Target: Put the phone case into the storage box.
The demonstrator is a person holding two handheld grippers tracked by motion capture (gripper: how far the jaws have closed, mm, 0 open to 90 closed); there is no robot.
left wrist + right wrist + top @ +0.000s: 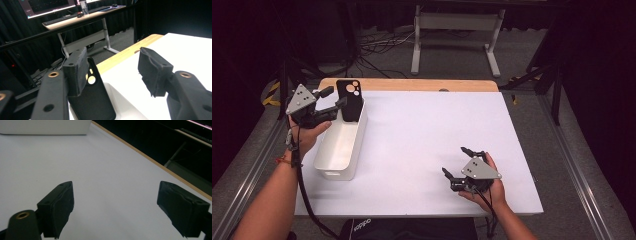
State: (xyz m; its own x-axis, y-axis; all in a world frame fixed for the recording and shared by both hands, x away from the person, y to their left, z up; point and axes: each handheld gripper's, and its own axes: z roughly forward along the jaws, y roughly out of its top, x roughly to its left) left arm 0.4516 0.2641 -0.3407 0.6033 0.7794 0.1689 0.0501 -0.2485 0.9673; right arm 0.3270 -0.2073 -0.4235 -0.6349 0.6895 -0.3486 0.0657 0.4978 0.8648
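Two tongs share the table (427, 145) in the high view: the left tongs (333, 97) gape just beside an upright phone case (349, 100) in the white bin (342, 145); the right tongs (457, 162) sit well apart. Left gripper view: the case (96, 105) stands behind the left jaw, ungripped, long axis upright. Right gripper view: those tongs (122, 205) gape over bare table.

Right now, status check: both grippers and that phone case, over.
Left gripper open, fingers beside the black phone case, not clamped. Case stands upright in the white bin. Right gripper open, over bare table. Nothing in the way.
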